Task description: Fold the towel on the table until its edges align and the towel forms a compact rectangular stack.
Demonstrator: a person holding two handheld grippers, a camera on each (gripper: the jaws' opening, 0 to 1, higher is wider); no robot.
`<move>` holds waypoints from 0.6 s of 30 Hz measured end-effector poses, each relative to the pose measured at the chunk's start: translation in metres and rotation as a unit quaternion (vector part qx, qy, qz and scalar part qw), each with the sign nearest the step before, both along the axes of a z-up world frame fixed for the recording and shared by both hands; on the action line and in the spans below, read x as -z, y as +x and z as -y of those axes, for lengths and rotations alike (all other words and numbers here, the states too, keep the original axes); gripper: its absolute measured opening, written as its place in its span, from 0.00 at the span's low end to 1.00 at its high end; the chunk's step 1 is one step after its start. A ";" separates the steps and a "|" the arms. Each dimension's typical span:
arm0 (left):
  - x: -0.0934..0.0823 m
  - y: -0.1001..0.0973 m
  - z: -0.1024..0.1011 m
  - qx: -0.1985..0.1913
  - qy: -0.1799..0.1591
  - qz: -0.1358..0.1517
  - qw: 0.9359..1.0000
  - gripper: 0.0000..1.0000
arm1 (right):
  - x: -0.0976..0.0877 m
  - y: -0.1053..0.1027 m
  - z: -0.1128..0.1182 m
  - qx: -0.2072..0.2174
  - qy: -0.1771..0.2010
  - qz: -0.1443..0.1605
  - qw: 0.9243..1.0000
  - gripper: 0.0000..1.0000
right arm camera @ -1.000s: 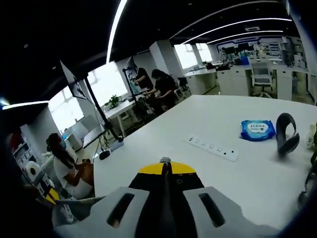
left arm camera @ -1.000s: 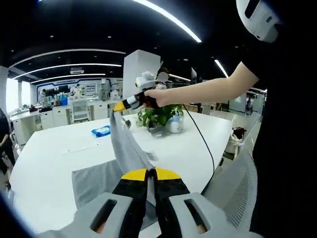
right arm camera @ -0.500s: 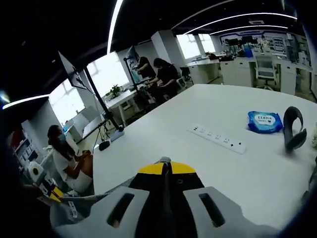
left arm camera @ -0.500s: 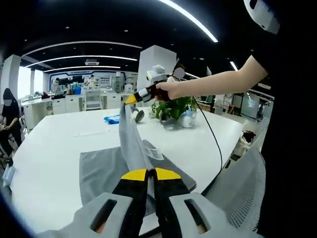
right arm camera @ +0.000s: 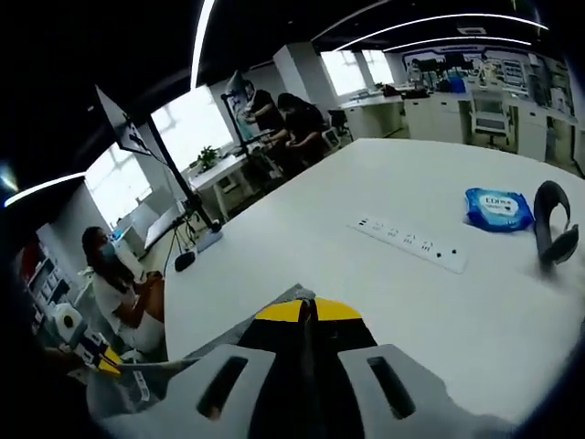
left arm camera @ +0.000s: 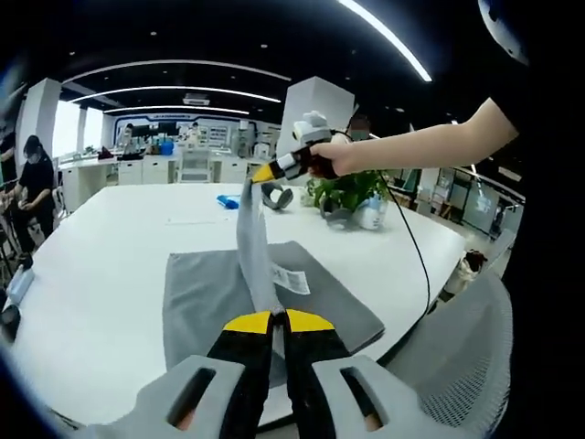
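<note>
A grey towel (left arm camera: 206, 297) lies spread on the white table (left arm camera: 101, 274), with a white label (left arm camera: 293, 282) showing. One edge of the towel rises as a taut strip from my left gripper (left arm camera: 278, 316), shut on it low in the left gripper view, up to my right gripper (left arm camera: 267, 173), held by a hand and shut on the far end. In the right gripper view my right gripper (right arm camera: 307, 305) is shut, with a thin fold of towel (right arm camera: 228, 337) trailing off to its lower left.
A potted plant (left arm camera: 352, 190), white bottle (left arm camera: 369, 212), black headband (left arm camera: 274, 195) and blue wipes pack (left arm camera: 228, 201) stand at the far side. A power strip (right arm camera: 411, 245) lies mid-table. A mesh chair (left arm camera: 457, 347) is at the right edge. People sit at desks beyond.
Both grippers, still shut, have carried the raised edge further over the table. The flat part of the towel now shows on both sides of the strip. Both views have shifted with the hands.
</note>
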State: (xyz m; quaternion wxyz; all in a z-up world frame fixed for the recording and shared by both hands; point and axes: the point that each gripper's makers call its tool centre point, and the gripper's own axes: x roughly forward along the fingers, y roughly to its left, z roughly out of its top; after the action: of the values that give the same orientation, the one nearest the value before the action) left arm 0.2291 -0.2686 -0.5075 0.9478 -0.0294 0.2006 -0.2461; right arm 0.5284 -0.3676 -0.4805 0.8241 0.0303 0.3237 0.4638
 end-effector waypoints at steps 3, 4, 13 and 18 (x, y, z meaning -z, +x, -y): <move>0.007 0.000 -0.002 -0.004 0.005 -0.008 1.000 0.04 | 0.005 -0.001 -0.006 -0.001 0.000 -0.003 1.000 0.00; 0.008 -0.001 -0.002 -0.003 0.009 -0.008 1.000 0.04 | 0.006 0.000 -0.007 -0.002 -0.001 -0.004 1.000 0.00; 0.025 0.004 -0.012 -0.016 0.020 -0.019 0.999 0.04 | 0.024 0.006 -0.015 0.000 -0.013 -0.019 1.000 0.00; 0.026 0.005 -0.018 -0.026 -0.005 -0.026 0.999 0.04 | 0.032 0.009 -0.020 0.002 -0.020 -0.022 1.000 0.00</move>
State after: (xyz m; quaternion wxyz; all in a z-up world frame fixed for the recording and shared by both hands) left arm 0.2345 -0.2508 -0.5331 0.9481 -0.0455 0.2232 -0.2219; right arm 0.5373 -0.3475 -0.5120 0.8184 0.0245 0.3508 0.4545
